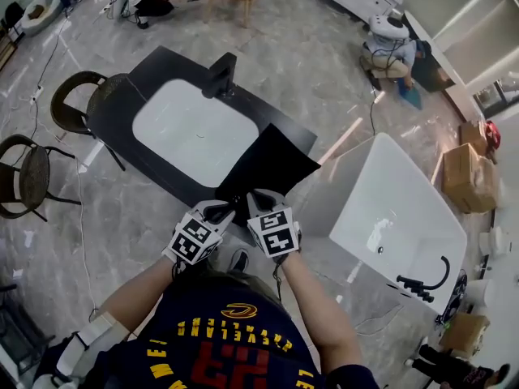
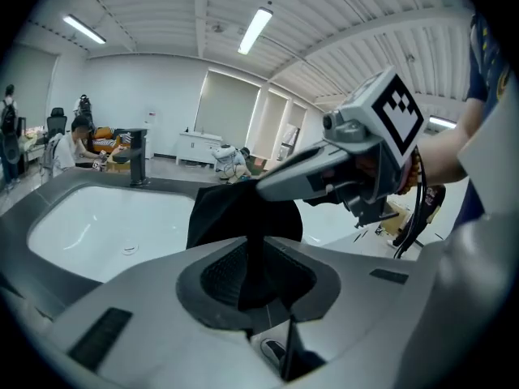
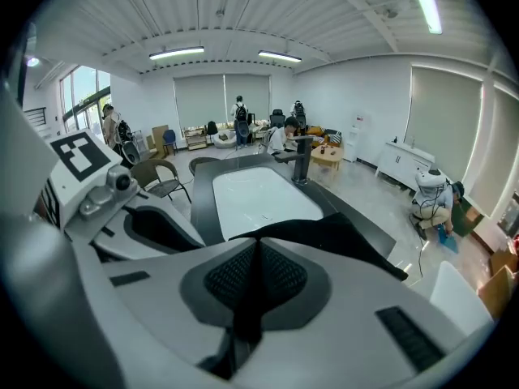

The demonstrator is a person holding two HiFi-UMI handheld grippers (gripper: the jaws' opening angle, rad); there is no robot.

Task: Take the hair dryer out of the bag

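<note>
A black cloth bag (image 1: 272, 164) hangs over the near right corner of the black sink counter (image 1: 158, 67). Both grippers hold its near edge, side by side. My left gripper (image 1: 220, 210) is shut with black fabric pinched between its pads; in the left gripper view the bag (image 2: 243, 213) rises from the left gripper (image 2: 247, 270). My right gripper (image 1: 258, 201) is shut on the same edge, and the bag (image 3: 340, 237) spreads away beyond the right gripper (image 3: 258, 278). No hair dryer shows in any view; the inside of the bag is hidden.
The counter holds a white basin (image 1: 190, 128) and a black faucet (image 1: 220, 75). A white bathtub (image 1: 397, 217) stands to the right. Two dark chairs (image 1: 77, 104) are at the left. Cardboard boxes (image 1: 466, 177) sit far right; people crouch on the far floor.
</note>
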